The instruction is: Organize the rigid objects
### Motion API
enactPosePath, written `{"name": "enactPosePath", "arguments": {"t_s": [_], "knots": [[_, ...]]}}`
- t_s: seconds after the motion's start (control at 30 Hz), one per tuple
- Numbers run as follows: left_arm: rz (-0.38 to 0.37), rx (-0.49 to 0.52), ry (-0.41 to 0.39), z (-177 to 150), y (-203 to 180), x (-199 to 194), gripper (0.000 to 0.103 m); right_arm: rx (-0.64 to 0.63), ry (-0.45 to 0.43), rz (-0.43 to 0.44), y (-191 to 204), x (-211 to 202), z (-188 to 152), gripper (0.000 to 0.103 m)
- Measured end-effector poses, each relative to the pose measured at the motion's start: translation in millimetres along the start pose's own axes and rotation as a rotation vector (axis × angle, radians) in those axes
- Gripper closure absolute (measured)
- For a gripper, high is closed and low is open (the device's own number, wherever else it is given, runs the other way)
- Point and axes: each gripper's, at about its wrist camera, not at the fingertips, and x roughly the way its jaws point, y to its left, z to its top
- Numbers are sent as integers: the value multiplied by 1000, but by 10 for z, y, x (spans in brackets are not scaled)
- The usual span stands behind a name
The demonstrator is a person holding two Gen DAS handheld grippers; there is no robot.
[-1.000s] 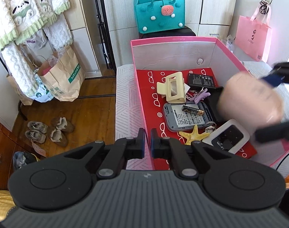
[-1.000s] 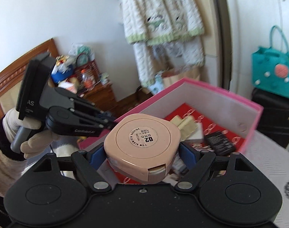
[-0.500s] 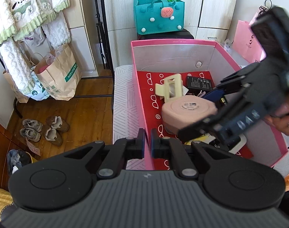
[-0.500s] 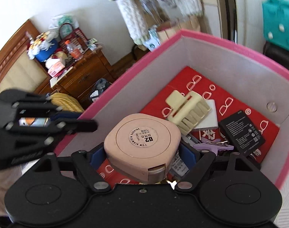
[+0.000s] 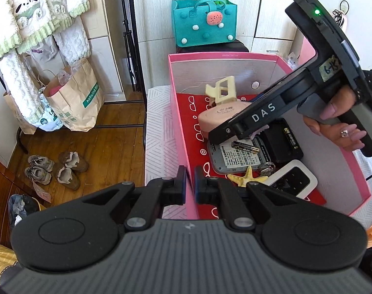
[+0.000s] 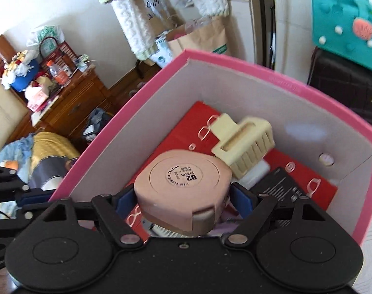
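Observation:
My right gripper is shut on a rounded pink case, blue pads pressing on its two sides. It holds the case low inside the pink box, over the red lining, and the case touches a cream hair claw. In the left wrist view the pink case sits under the right gripper's black arm, with a person's hand on the handle. My left gripper is shut on the pink box's near left wall.
Also in the box are an AA battery, a grey labelled device, a starfish, a white router and a black battery pack. A teal felt bag stands behind, with paper bags and shoes on the floor at left.
The right gripper has come down into the box with the pink case and moved to its left side. The hair claw has been tipped up toward the far wall. The left gripper kept still.

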Motion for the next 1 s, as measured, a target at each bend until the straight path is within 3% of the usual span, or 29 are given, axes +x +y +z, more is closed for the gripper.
{"name": "enactPosePath", "arguments": {"t_s": [0.2,0.4,0.73,1.0], "knots": [[5,-2,1,6,0,-1,97,-72,-47,-40,77,-149,-23,18],[16,-4,-5,4,-17,20,97,-38,-173,27,72,-656,-239,18],[41,-17,-8,-8,-46,40,98,20,-378,83,-23,-1214,-929,18],[65,-43,3,-31,-75,7,97,60,-529,15,-107,-1362,-1344,18]]}}
